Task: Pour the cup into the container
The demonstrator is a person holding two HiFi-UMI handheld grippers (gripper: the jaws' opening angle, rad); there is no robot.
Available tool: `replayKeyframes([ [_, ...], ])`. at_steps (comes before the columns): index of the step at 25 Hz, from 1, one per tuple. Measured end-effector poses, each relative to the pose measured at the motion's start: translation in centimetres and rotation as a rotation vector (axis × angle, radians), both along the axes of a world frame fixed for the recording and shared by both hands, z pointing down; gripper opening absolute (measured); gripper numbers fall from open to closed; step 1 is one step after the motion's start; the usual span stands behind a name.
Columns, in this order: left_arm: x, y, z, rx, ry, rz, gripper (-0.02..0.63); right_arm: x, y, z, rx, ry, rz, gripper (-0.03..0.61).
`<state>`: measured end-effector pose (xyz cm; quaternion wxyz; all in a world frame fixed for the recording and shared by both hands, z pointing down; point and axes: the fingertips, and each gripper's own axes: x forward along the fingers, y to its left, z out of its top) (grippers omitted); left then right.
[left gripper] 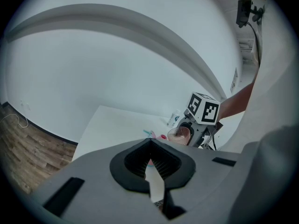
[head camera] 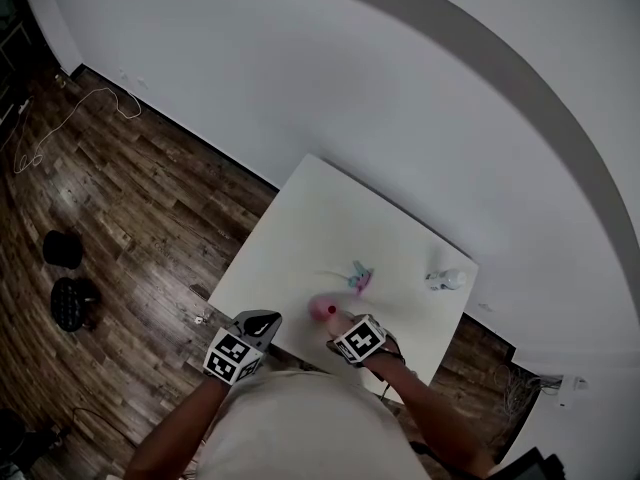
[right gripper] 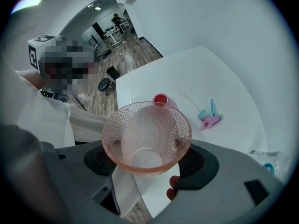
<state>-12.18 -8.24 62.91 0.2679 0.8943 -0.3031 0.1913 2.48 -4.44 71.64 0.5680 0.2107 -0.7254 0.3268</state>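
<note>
My right gripper [right gripper: 148, 164] is shut on a pink dimpled glass cup [right gripper: 146, 134], gripping its lower part. The cup is upright and looks empty. Just beyond it on the white table [right gripper: 224, 83] stands a small pink container [right gripper: 161, 100] with red inside. In the head view that container [head camera: 320, 309] sits near the table's front edge, right in front of my right gripper [head camera: 345, 326]. In the left gripper view the held cup [left gripper: 180, 134] shows to the right. My left gripper [left gripper: 150, 143] is shut on nothing and hangs at the front edge, left of the cup.
A teal and pink plastic piece [head camera: 360, 276] lies mid-table, beyond the container. A clear plastic bottle [head camera: 447, 280] lies on its side near the right edge. Dark wooden floor [head camera: 130, 198] lies to the left of the table, and a white wall stands behind it.
</note>
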Motion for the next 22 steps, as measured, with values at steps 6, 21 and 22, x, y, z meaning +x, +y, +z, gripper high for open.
replayKeyframes([
  [6,0.44,-0.49,0.3,0.002,0.005,0.003,0.011,0.3,-0.11,0.64,-0.029,0.012,-0.005,0.362],
  [21,0.15,-0.82,0.38,-0.002,0.009,0.006,0.011,0.26,-0.12,0.81,-0.079,0.039,-0.016,0.362],
  [22,0.12,-0.81,0.45,-0.003,0.009,0.006,0.011,0.26,-0.09,0.81,-0.082,0.041,-0.017,0.362],
])
